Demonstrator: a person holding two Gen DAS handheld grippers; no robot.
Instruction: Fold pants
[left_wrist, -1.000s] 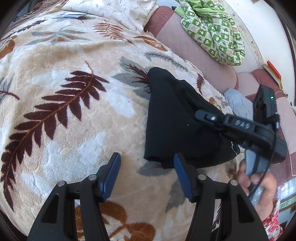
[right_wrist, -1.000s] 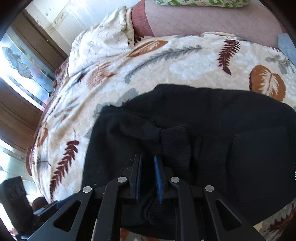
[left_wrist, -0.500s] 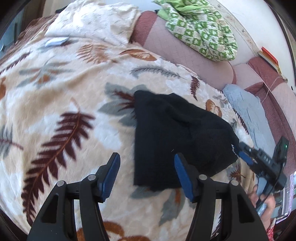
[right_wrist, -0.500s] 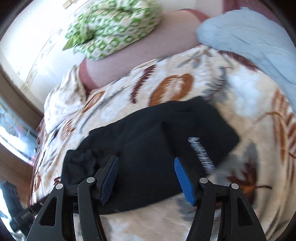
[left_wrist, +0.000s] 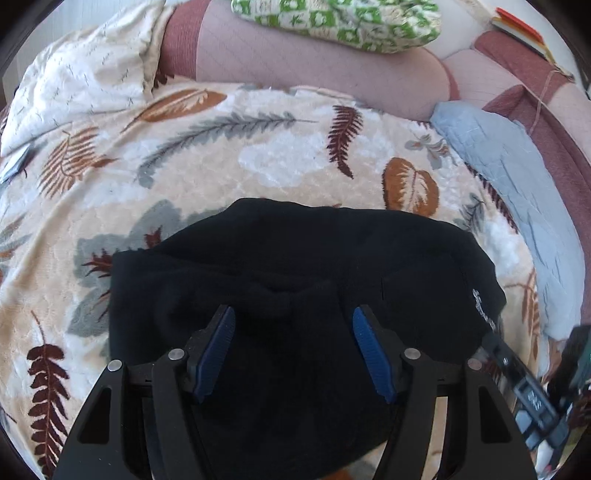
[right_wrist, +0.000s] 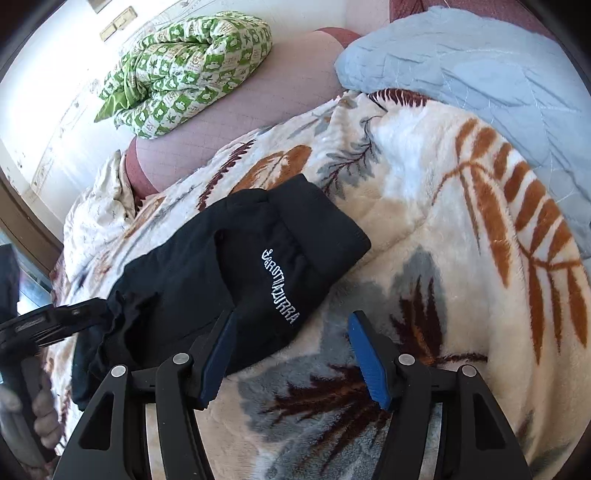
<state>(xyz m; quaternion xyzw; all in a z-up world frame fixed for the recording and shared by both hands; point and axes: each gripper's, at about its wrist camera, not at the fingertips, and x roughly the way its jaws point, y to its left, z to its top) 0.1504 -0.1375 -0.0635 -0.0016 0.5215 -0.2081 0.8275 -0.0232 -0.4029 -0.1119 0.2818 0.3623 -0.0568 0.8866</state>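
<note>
The black pants lie folded in a compact bundle on the leaf-print blanket. White lettering shows on the right end of the pants. My left gripper is open and empty, hovering over the near edge of the bundle. My right gripper is open and empty, just off the bundle's right end, above the blanket. The right gripper also shows at the lower right of the left wrist view. The left gripper shows at the left edge of the right wrist view, against the bundle's left end.
A pink sofa back runs behind the blanket with a green checked quilt on it. A pale blue quilt lies to the right, a white pillow to the left.
My right gripper opened, let go of the pants and drew back to the bundle's right end. My left gripper moved right, from beside the pants to over their near edge.
</note>
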